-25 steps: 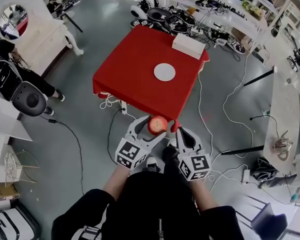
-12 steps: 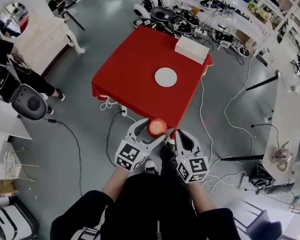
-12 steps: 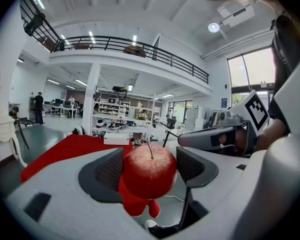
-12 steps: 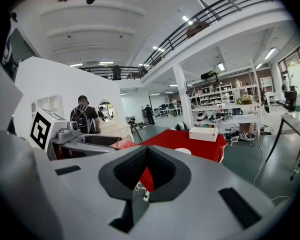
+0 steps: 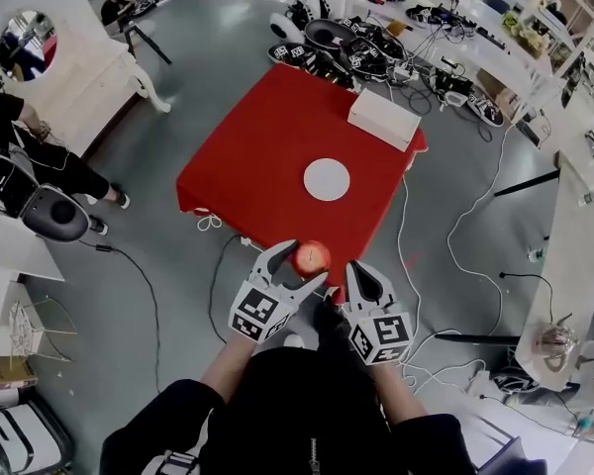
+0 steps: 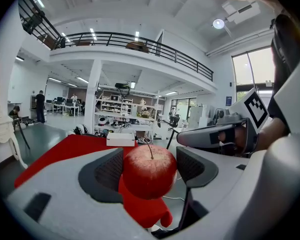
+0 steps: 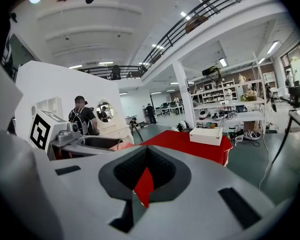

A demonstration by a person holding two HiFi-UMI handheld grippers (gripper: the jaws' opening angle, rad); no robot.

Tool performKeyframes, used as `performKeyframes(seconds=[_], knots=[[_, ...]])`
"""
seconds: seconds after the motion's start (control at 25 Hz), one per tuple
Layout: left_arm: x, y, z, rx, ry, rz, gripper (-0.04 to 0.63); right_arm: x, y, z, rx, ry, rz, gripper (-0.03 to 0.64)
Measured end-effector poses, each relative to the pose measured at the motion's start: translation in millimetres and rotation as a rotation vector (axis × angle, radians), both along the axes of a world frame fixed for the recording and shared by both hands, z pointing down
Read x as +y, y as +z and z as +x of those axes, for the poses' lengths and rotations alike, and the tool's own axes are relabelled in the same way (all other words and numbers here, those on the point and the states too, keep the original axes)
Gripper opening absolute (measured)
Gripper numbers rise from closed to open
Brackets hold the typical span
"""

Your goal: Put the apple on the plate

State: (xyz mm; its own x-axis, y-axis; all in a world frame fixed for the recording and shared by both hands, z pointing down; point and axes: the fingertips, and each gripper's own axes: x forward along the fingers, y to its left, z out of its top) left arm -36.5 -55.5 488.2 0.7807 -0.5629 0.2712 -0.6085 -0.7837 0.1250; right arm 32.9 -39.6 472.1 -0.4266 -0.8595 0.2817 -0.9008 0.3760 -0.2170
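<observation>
A red apple (image 5: 311, 257) with a stem is held in my left gripper (image 5: 299, 262), which is shut on it just short of the near corner of the red-clothed table (image 5: 267, 146). In the left gripper view the apple (image 6: 149, 169) sits between the two dark pads. A white round plate (image 5: 327, 179) lies on the cloth, right of centre, beyond the apple. My right gripper (image 5: 357, 273) hangs beside the left one, jaws shut with nothing between them (image 7: 146, 176).
A white box (image 5: 383, 119) sits at the table's far right corner. Cables (image 5: 445, 226) trail over the grey floor to the right, and equipment (image 5: 342, 43) is piled behind the table. A seated person (image 5: 25, 171) is at the left.
The table and plate have drawn slightly nearer in the head view. Both grippers stay together, the apple still held in the left one.
</observation>
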Motion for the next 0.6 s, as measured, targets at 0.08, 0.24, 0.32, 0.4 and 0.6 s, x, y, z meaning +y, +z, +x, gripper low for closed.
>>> performKeyframes(seconds=[0.08, 0.24, 0.32, 0.4, 0.6], knots=[[-20.1, -1.3, 7.9, 0.001, -0.017, -0.001, 0.334, -20.3, -1.5, 7.5, -0.002, -0.014, 0.000, 0.011], [-57.7, -1.7, 29.1, -0.002, -0.046, -0.006, 0.334, -60.2, -2.5, 29.2, -0.005, -0.048, -0.003, 0.011], [-74.3, -0.1, 36.7, -0.007, -0.062, -0.012, 0.335, -78.8, -2.2, 38.4, -0.008, -0.062, -0.007, 0.011], [-91.8, 0.1, 41.1, -0.014, -0.079, -0.011, 0.334, -97.4, -2.9, 44.2, -0.012, -0.078, -0.006, 0.011], [-127.9, 1.8, 55.4, -0.043, -0.120, -0.006, 0.335, -133.9, 2.1, 60.4, -0.014, -0.135, -0.014, 0.011]])
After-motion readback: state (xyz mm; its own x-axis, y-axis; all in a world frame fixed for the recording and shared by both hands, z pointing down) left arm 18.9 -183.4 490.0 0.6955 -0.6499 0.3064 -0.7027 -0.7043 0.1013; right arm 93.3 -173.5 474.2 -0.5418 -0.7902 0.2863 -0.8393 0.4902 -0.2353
